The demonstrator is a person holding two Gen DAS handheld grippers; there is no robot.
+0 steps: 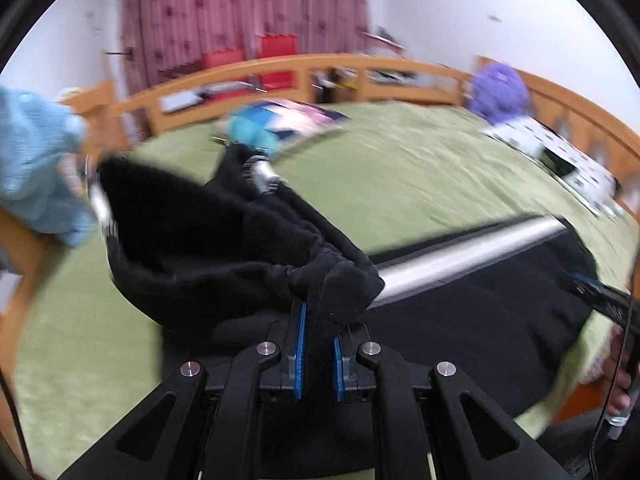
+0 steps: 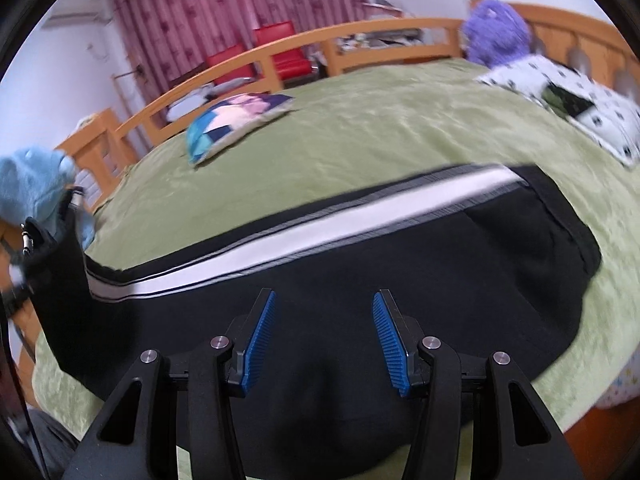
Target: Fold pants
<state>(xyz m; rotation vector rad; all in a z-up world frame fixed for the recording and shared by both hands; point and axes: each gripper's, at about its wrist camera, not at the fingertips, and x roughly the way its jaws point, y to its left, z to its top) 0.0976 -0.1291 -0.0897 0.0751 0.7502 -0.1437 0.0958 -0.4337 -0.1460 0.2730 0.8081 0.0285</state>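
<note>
Black pants (image 2: 400, 264) with a white side stripe (image 2: 320, 232) lie across the green bedspread (image 2: 380, 128). My left gripper (image 1: 320, 320) is shut on a bunched black end of the pants (image 1: 224, 240) and holds it lifted above the bed, the fabric hanging in a loop. My right gripper (image 2: 324, 312) is open and empty, its blue pads (image 2: 260, 336) hovering just above the flat black fabric. The right gripper also shows at the right edge of the left wrist view (image 1: 604, 300). The lifted end shows at the far left of the right wrist view (image 2: 52, 264).
A patterned cushion (image 2: 236, 116) lies at the bed's far side. A white spotted pillow (image 2: 568, 100) and a purple plush toy (image 2: 496, 32) sit at the right. A light blue plush (image 2: 32, 188) is at the left. A wooden bed rail (image 2: 280, 52) runs behind.
</note>
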